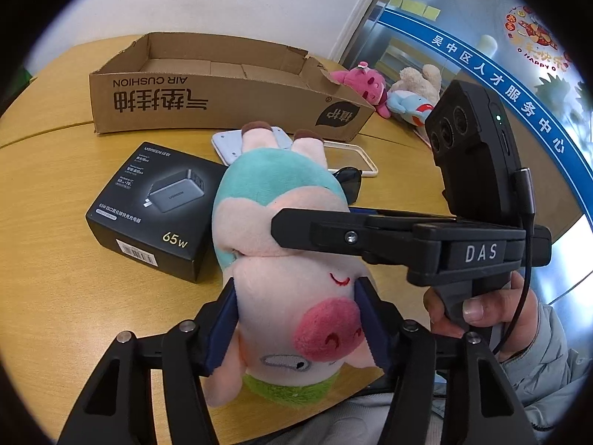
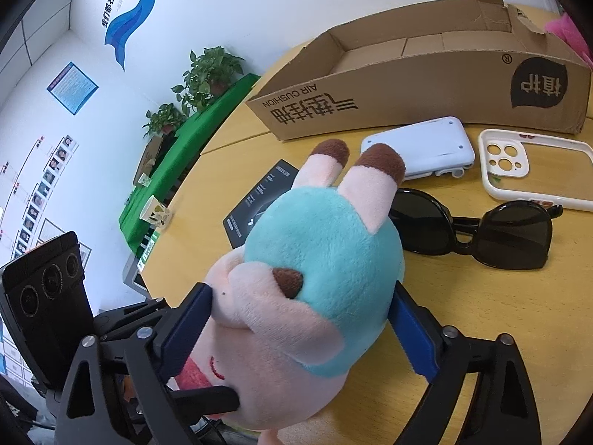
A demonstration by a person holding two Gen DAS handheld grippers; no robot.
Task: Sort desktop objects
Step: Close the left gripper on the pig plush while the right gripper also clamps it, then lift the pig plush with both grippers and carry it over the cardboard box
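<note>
1. Both claws clasp the plush pig [image 1: 281, 244] above the wooden surface [image 1: 55, 230]: left claw [image 1: 296, 330] pressed on its head, right claw [image 2: 300, 330] around its teal body
2. Cardboard box [image 1: 222, 100] sits empty
3. Charger box [image 1: 155, 207], sunglasses [image 2: 478, 230], phone case [image 2: 537, 170] and white device [image 2: 418, 148] lie unsorted
</note>
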